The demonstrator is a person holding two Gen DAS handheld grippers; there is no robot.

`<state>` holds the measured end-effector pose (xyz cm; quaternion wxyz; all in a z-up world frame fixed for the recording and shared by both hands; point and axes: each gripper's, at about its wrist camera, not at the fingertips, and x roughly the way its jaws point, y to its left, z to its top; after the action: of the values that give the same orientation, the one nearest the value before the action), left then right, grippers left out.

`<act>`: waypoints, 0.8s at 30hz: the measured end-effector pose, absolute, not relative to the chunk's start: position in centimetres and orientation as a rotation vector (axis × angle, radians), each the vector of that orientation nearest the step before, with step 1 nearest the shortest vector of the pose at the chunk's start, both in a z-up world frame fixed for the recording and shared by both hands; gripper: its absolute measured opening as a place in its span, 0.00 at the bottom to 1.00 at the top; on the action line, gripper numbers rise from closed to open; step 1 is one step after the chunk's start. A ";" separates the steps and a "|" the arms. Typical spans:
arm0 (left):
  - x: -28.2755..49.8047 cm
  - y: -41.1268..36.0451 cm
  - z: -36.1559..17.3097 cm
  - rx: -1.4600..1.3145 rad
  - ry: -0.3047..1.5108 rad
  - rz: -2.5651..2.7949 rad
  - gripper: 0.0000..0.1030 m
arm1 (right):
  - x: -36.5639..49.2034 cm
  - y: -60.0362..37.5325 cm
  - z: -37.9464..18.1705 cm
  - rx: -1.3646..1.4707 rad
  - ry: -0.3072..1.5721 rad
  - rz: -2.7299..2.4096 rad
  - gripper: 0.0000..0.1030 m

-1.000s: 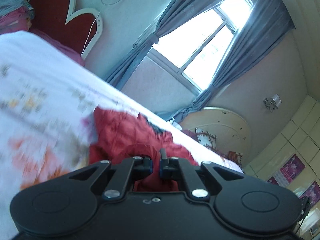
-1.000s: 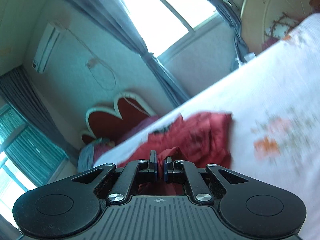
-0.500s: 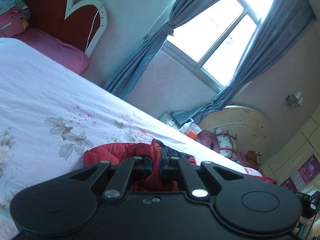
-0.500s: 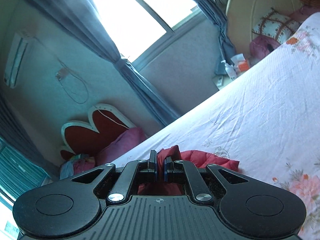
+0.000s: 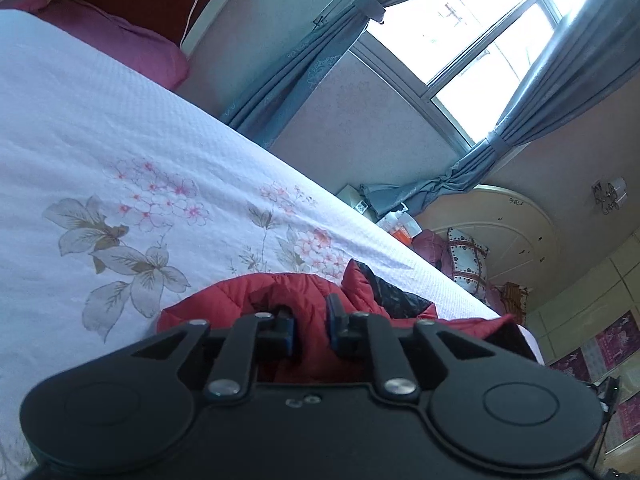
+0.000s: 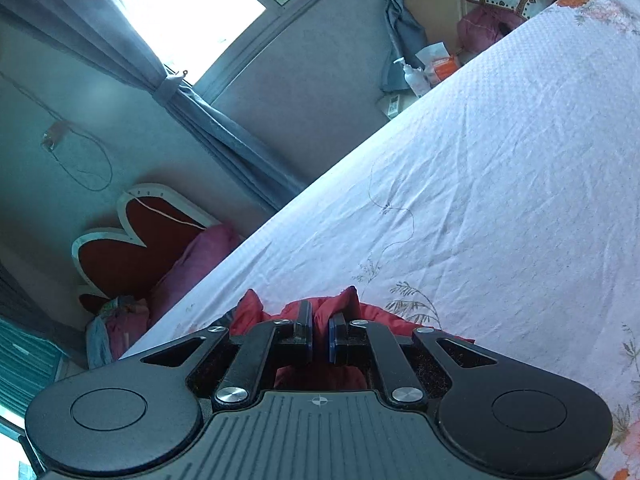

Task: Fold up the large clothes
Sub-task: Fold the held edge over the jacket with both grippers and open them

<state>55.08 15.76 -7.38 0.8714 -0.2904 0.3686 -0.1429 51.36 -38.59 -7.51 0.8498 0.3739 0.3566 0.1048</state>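
A red quilted jacket [image 5: 256, 296] with a dark lining lies bunched on the white floral bedsheet [image 5: 120, 168], close under both cameras. My left gripper [image 5: 311, 326] has its jaws a little apart with red jacket fabric between them. My right gripper [image 6: 320, 334] is shut on a fold of the same red jacket [image 6: 340, 308], which pokes up between and beyond its fingers. Most of the jacket is hidden behind the gripper bodies.
The bed's far edge runs diagonally, with a wall, blue curtains [image 5: 280, 80] and a window beyond. A red heart-shaped headboard [image 6: 132, 236] and pink pillow [image 5: 132, 48] stand at one end. Bottles and boxes [image 6: 428, 68] sit on a bedside stand; a patterned cushion [image 5: 466, 258] lies past it.
Both grippers have dropped low toward the bed with the jacket, which now lies bunched close under them. The left jaws have parted slightly; the right stays clamped.
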 end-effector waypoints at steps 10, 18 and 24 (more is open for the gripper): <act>57.1 16.4 -9.2 -0.678 0.757 -0.306 0.58 | 53.0 -37.4 -7.2 0.692 0.689 0.189 0.82; 58.3 15.9 -8.4 -0.471 0.757 -0.297 0.82 | 53.9 -37.8 -8.2 0.667 0.712 0.183 0.82; 59.8 14.6 -8.6 -0.345 0.798 -0.318 0.76 | 53.7 -40.8 -9.3 0.913 0.597 0.126 0.82</act>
<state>59.84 14.64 -8.62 0.8948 -0.1663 0.3849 -0.1535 53.67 -40.83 -9.26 0.8531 0.4338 0.2836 0.0599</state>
